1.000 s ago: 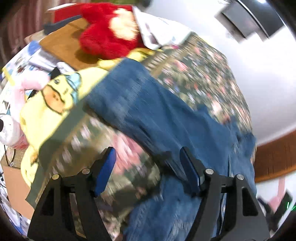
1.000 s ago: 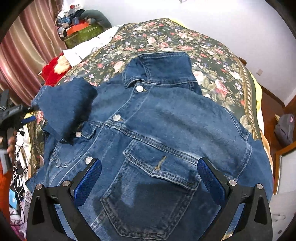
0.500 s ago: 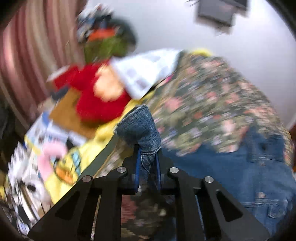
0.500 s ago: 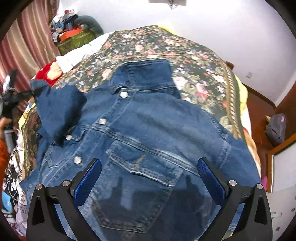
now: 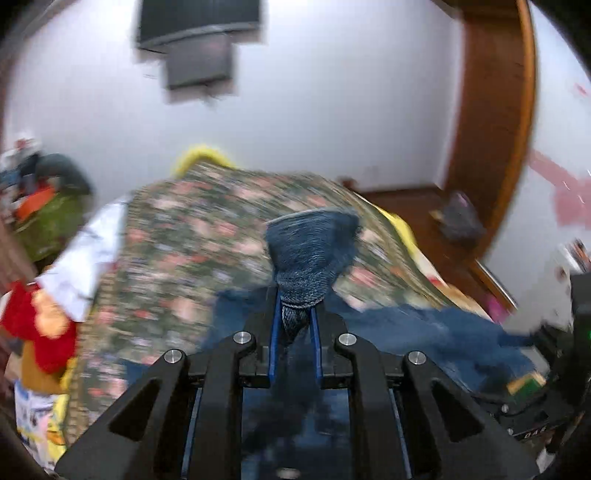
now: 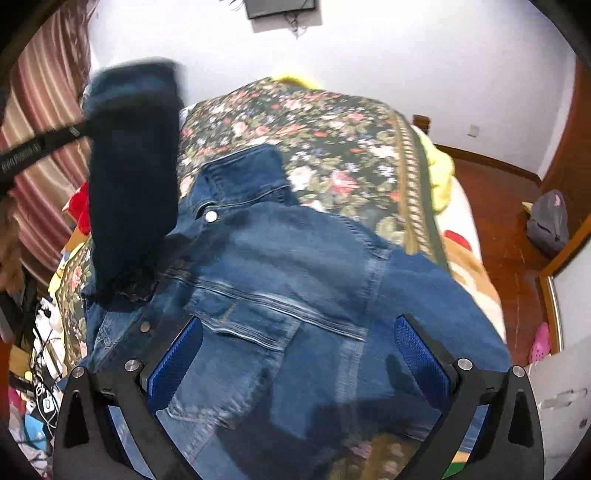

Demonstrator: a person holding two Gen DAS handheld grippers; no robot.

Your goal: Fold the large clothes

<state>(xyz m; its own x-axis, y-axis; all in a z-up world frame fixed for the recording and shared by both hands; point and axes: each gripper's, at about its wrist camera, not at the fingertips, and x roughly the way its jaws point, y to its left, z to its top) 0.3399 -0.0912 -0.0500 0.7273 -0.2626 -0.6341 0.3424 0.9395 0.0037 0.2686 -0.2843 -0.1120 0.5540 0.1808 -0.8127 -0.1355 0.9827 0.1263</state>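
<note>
Over at the left, striped pinkish curtains [image 6: 44, 147] hang down the wall, and below them the floor is a jumble of cables and soft toys, a red plush [image 5: 40, 325] lying just off the bed's edge. The bed itself carries a dark floral spread [image 6: 332, 129], with a yellow blanket [image 6: 439, 170] showing at the head end and down the right side.

The denim jacket [image 6: 288, 266] lies front up on the spread, collar toward the head of the bed, buttons and a chest pocket showing. Its sleeve [image 6: 133, 177] on the left side is lifted clear of the bed: the left gripper [image 5: 295, 328] has its jaws pinched tight on the cuff, which bunches up and fans out above the blue pads. That view is badly smeared, so the finer detail of the spread is lost.

The right gripper [image 6: 297, 354] hangs over the jacket's lower half with its jaws spread wide and nothing between them, the denim lying below.

On the white back wall a dark screen [image 6: 280, 7] is mounted high up. Further right the floor is reddish wood, a grey bag [image 6: 550, 221] sits on it by a wooden door frame [image 5: 491, 122], and a pair of pink slippers [image 6: 541, 341] lies near the bed's right side.
</note>
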